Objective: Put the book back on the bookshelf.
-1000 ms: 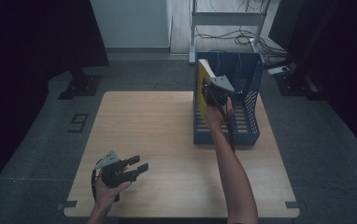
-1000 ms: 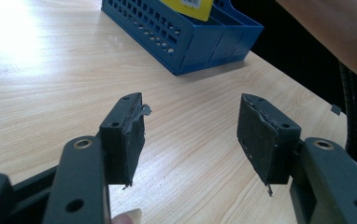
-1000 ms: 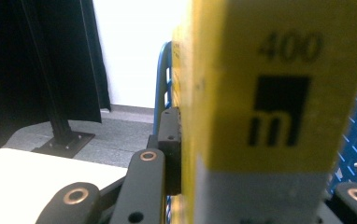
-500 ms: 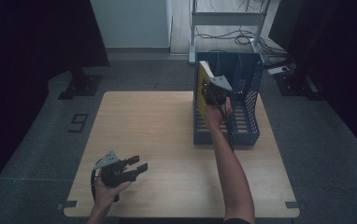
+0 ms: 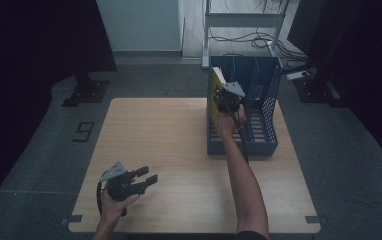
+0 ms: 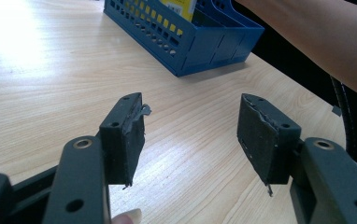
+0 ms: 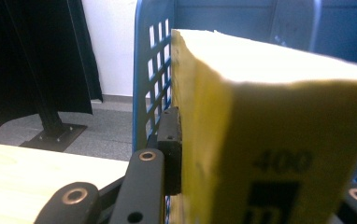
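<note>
Placement step: the right gripper (image 5: 225, 98), jaws pinching a thick yellow book (image 7: 279, 140), holds it upright at the left wall of the blue file rack (image 5: 266, 107) on the worktop (image 5: 169, 145); the left gripper (image 6: 193, 140) rests near the front edge, jaws spread and empty; the next move, by judgement, calls for lowering the book squarely into the compartment before release.

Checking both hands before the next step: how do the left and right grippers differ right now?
The left gripper has open jaws with nothing between them; the right gripper is shut on the yellow book. The left one sits low over the bare table; the right one is up at the blue rack. Both have black jaws.
</note>
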